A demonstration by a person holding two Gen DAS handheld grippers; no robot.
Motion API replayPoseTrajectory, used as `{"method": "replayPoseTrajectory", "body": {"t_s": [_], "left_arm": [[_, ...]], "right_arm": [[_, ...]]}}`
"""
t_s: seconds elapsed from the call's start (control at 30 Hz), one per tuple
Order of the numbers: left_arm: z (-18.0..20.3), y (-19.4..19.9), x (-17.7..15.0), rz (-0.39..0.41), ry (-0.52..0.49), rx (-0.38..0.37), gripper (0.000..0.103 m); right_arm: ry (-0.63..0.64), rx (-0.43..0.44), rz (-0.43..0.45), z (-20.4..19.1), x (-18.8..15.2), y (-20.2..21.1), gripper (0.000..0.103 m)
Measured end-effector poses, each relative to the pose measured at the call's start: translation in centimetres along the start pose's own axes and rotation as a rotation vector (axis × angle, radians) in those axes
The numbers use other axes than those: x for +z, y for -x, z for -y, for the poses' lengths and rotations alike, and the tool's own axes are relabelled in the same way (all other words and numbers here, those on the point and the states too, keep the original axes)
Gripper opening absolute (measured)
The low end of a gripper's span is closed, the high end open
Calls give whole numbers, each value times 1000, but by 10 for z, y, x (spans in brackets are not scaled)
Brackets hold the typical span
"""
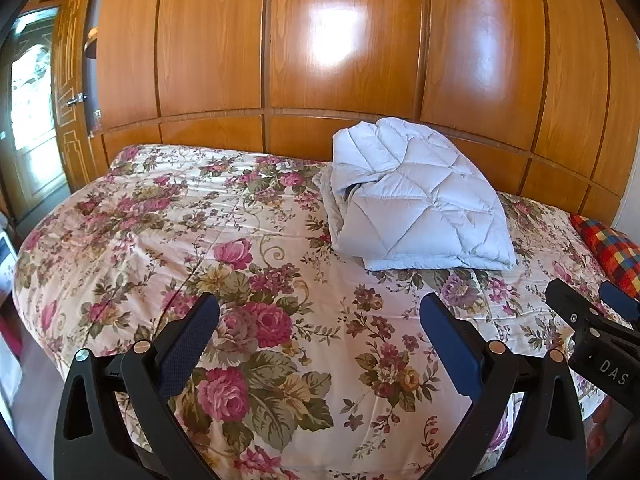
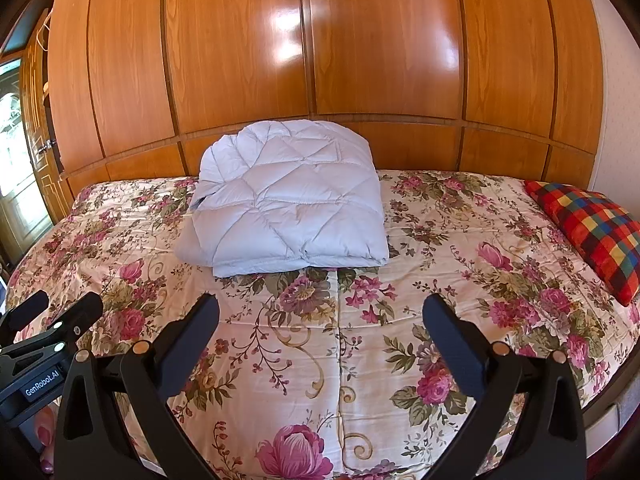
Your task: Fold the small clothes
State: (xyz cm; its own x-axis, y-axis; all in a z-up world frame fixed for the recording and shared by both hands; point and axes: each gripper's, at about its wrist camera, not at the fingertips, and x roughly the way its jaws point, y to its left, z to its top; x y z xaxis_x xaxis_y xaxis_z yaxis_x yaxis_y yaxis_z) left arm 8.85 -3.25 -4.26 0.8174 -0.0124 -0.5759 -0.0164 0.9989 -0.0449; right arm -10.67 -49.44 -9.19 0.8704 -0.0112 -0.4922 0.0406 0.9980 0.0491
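A pale blue quilted puffer garment lies folded into a thick bundle on the floral bedspread, near the wooden headboard. It also shows in the right wrist view, straight ahead of my right gripper. My left gripper is open and empty above the bedspread, short of the garment and to its left. My right gripper is open and empty, also short of the garment. The right gripper shows at the right edge of the left wrist view, and the left gripper at the left edge of the right wrist view.
A red checked pillow lies at the bed's right end, also in the left wrist view. A glossy wooden panelled wall stands behind the bed. A wooden door and a bright window are at the far left.
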Motion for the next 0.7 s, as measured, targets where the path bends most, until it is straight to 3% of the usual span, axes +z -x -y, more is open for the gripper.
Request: {"method": "replayPoseTrajectory", "body": {"t_s": [0.43, 0.7], "left_arm": [[5, 0, -3, -4, -19, -10, 99], [0, -13, -3, -54, -2, -22, 99]], "right_arm": [[-1, -1, -10, -1, -1, -2, 101], [-17, -8, -38, 2, -6, -11, 101]]}}
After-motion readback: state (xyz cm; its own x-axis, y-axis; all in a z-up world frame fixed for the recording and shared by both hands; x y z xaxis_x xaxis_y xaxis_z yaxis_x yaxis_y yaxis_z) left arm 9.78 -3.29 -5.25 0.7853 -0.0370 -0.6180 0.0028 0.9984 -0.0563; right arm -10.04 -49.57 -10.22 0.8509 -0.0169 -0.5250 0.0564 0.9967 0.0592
